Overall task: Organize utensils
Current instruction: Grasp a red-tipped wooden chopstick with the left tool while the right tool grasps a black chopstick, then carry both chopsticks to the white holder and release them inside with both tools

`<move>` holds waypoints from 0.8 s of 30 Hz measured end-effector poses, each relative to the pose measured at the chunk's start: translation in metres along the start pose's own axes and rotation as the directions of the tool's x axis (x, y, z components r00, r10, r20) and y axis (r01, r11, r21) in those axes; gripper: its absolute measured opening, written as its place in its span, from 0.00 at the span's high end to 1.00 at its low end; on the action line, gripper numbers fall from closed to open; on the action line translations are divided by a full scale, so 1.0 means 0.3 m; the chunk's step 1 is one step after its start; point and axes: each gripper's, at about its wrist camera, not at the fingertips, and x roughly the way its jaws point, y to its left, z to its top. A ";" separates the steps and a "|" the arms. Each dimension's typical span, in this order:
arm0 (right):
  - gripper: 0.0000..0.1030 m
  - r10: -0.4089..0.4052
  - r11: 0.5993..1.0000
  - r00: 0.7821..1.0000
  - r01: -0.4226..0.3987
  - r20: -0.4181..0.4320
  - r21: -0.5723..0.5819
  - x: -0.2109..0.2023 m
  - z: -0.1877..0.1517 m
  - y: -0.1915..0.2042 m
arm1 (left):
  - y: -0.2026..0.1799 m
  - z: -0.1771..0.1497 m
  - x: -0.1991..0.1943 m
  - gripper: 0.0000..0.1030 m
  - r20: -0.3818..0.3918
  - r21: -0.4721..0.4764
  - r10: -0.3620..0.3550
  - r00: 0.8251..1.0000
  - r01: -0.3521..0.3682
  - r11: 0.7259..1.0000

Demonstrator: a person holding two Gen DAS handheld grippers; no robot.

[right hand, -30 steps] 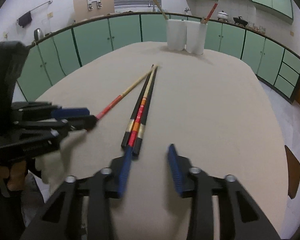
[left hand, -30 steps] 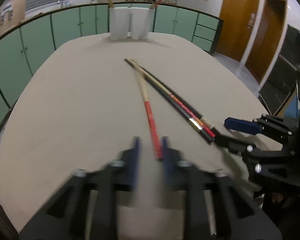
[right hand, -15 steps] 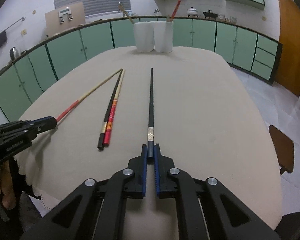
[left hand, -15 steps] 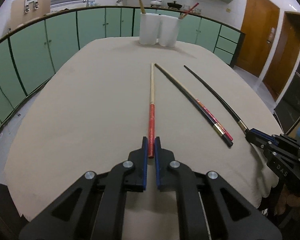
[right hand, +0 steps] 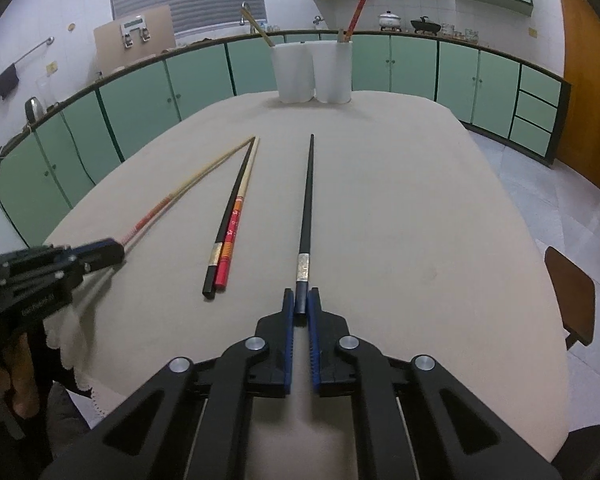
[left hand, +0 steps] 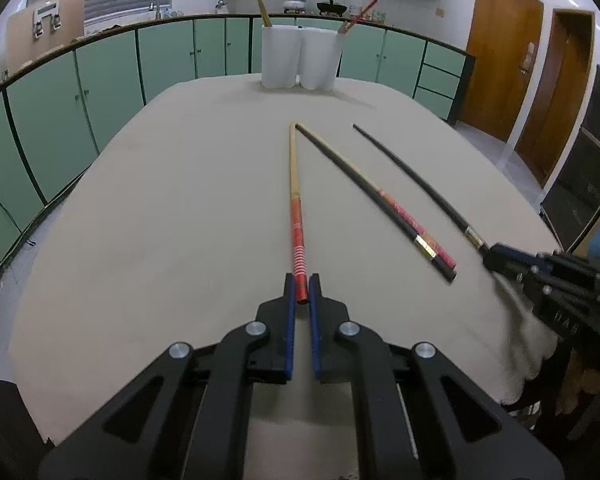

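Left wrist view: my left gripper [left hand: 302,288] pinches the red, white-banded butt of a bamboo chopstick [left hand: 294,184], its pale tip pointing away toward two white holders [left hand: 298,58]. My right gripper [right hand: 301,300] clamps a black chopstick [right hand: 306,200], silver-banded, lying lengthwise on the table [right hand: 420,220], tip toward the holders.

Green cabinets [left hand: 112,76] are curving ahead beyond the table [left hand: 180,200]; wooden doors [left hand: 496,56] are standing off right.
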 end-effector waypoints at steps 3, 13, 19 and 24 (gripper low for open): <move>0.93 0.013 1.000 1.000 -0.013 0.000 0.009 -0.032 0.029 -0.002 | -0.004 0.062 -0.056 0.95 0.008 -0.028 -0.009 1.000 0.009 1.000; 0.94 0.071 0.997 0.995 -0.071 0.067 -0.004 -0.218 0.269 -0.010 | -0.044 0.316 -0.290 0.95 0.104 -0.027 -0.023 0.994 0.026 0.999; 0.94 0.089 0.995 0.994 -0.086 0.060 -0.045 -0.239 0.367 0.000 | -0.073 0.388 -0.358 0.95 0.142 0.017 -0.030 0.989 0.028 0.999; 0.94 0.110 0.992 0.993 -0.106 0.040 -0.074 -0.249 0.460 0.003 | -0.085 0.429 -0.380 0.95 0.150 0.046 -0.040 0.988 0.033 0.998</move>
